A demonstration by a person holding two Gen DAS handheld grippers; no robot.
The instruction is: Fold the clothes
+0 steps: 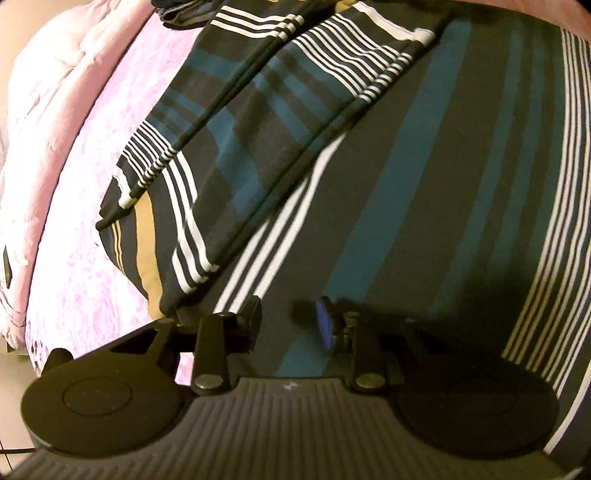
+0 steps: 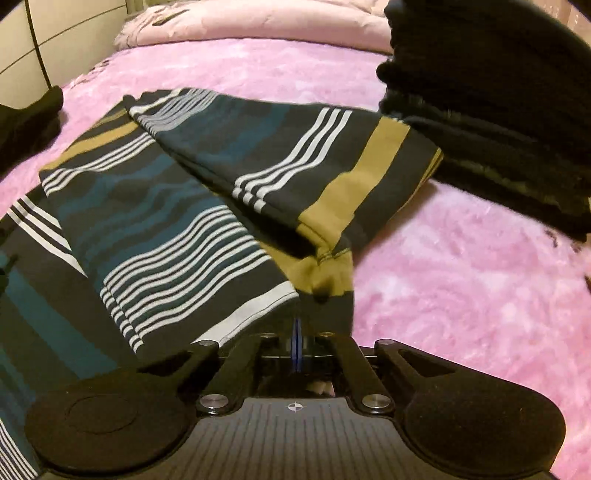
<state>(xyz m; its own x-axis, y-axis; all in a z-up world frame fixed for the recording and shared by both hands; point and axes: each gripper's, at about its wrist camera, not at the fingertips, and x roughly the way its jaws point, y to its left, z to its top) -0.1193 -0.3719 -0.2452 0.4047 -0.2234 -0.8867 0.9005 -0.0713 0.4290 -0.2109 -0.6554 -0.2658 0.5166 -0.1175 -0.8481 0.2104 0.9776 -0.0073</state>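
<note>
A dark striped shirt (image 1: 424, 177) with teal, white and mustard bands lies on a pink bed cover (image 1: 85, 206). One sleeve (image 1: 236, 122) is folded across its body. My left gripper (image 1: 290, 319) hovers just over the shirt with its jaws apart and nothing between them. In the right wrist view the same shirt (image 2: 155, 229) spreads to the left, with a sleeve (image 2: 303, 162) folded over it. My right gripper (image 2: 297, 332) is shut on the shirt's mustard and black edge (image 2: 325, 280), which bunches at the fingertips.
A stack of dark clothes (image 2: 491, 110) sits at the right on the bed. Another dark garment (image 2: 29, 122) lies at the far left. A pale pink quilt (image 2: 258, 22) is bunched at the back. The pink cover (image 2: 461, 280) shows bare to the right.
</note>
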